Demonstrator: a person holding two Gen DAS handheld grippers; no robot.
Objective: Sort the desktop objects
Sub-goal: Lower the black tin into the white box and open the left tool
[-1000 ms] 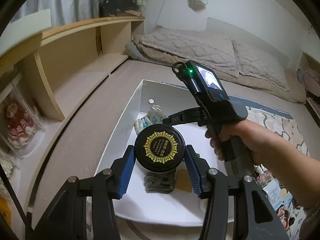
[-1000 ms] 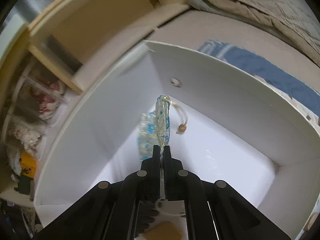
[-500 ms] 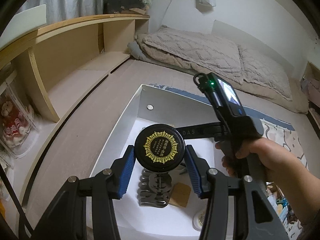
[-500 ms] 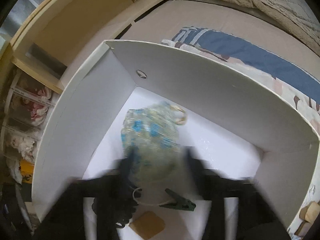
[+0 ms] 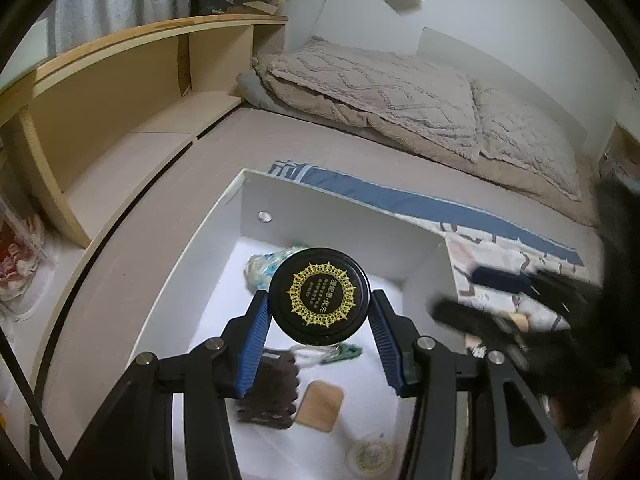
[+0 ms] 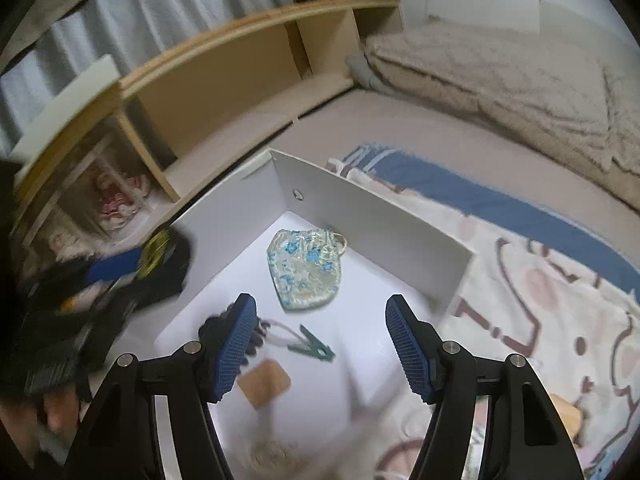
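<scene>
Jar with a black lid and gold emblem sits clamped between the blue pads of the left gripper, held lid toward the wrist over the white box; my guess is it goes in with the items already sorted there. Right gripper has its jaws apart with nothing between them, hanging above the box's near edge.

Below and ahead of the right claw, a blue-patterned pouch lies flat near the box's far corner, apart from both grippers. Closer under the claw: a green clip, a tan square pad, a dark claw-shaped hair clip partly behind the left finger. A small round disc lies at the near side.

Box rests on a bed with a patterned sheet. Beyond it, a beige blanket; to the left, wooden shelves and grey curtains.
</scene>
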